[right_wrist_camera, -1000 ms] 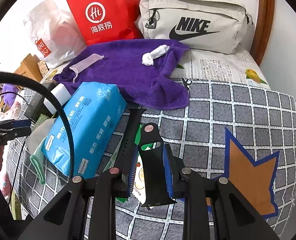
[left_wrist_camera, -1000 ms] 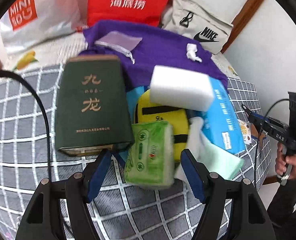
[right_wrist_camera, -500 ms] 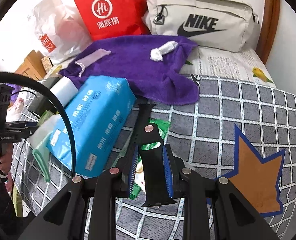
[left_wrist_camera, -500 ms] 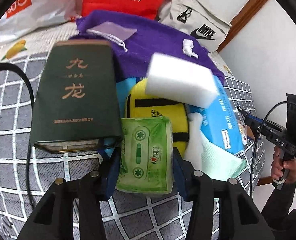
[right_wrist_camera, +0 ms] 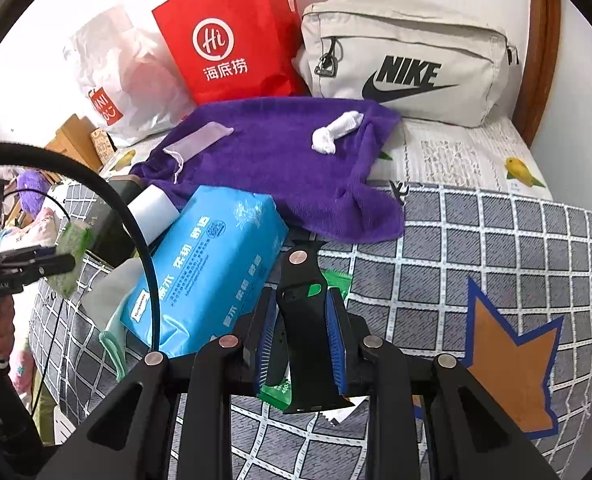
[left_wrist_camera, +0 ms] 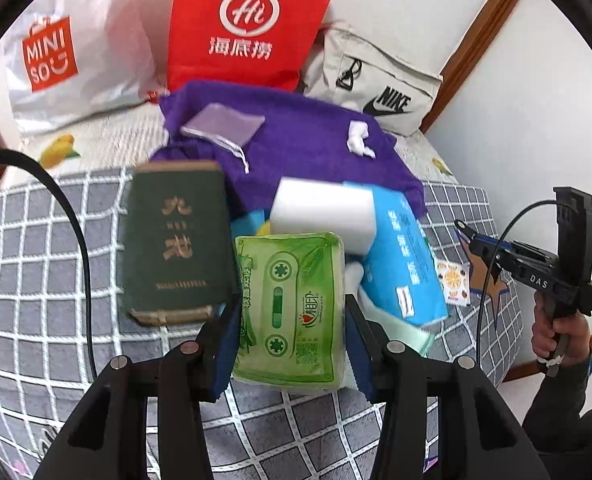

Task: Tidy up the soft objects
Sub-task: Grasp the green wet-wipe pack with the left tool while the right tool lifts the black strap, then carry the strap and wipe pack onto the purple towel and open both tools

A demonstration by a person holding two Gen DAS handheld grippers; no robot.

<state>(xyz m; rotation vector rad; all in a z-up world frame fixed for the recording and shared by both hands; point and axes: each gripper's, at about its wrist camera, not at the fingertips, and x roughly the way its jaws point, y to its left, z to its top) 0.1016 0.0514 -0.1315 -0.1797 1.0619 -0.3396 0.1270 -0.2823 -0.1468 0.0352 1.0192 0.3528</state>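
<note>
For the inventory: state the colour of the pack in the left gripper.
Green tissue pack, cassette print; clearest in the left wrist view.

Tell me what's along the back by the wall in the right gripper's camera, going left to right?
White shopping bag → red paper bag → beige Nike bag → brown wooden post.

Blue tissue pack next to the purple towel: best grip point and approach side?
Grip the blue tissue pack across its narrow width near the middle, coming from above. It lies flat, long and soft. Its far end is under the white foam block, and the purple towel lies close by there, so the near half is probably freer. Both grippers are occupied now.
</note>
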